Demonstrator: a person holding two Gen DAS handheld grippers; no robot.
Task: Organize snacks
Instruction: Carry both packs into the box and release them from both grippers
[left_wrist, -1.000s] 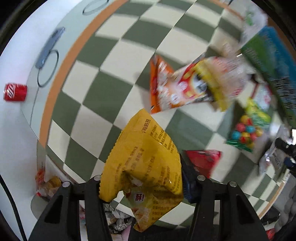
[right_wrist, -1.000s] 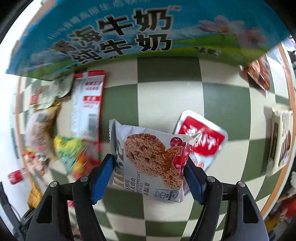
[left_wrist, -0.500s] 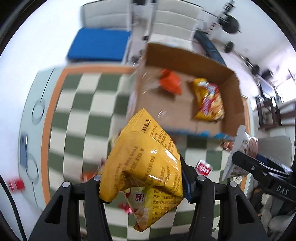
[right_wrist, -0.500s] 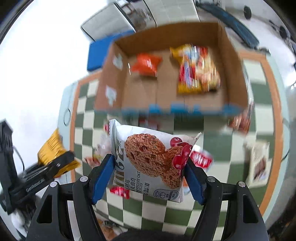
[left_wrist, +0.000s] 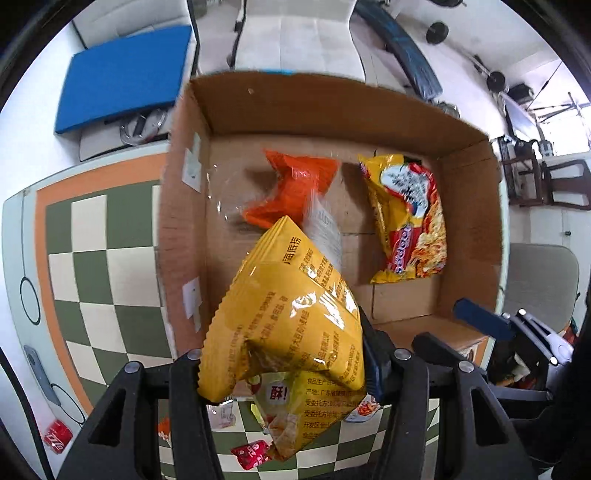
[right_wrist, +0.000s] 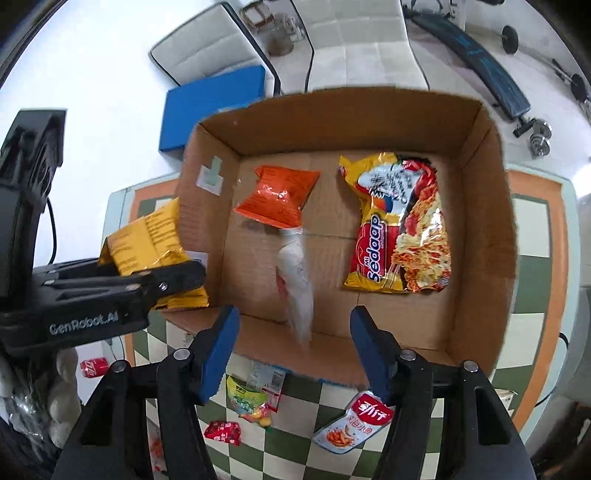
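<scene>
Here the left hand-held gripper (left_wrist: 288, 365) is clamped on a yellow snack bag (left_wrist: 291, 325), its pads pressing the bag's crumpled lower half while the top fans out ahead of the fingers, over the near left part of the cardboard box (left_wrist: 332, 110). In the right wrist view that same bag (right_wrist: 155, 243) sits off to the left of the right hand-held gripper (right_wrist: 295, 350), pinched by the black fingers beside the box's left wall.

The right hand-held gripper's jaws are closing, yet nothing is pressed between the blue pads. Just ahead of them a white cookie packet (right_wrist: 295, 280) shows as a blurred streak, free of both pads, over the box floor. Beyond it, inside the box, lie an orange snack bag (right_wrist: 279, 199) and, to the right, a yellow and red Sedaap noodle packet (right_wrist: 399, 229).

Below the right hand-held gripper, on the green and cream checkered surface (right_wrist: 288, 435) outside the box, lie a candy bag (right_wrist: 251, 402), a small red packet (right_wrist: 221, 432) and a white and red pouch (right_wrist: 351, 424). A red cola can (right_wrist: 94, 367) lies far to the left.
</scene>
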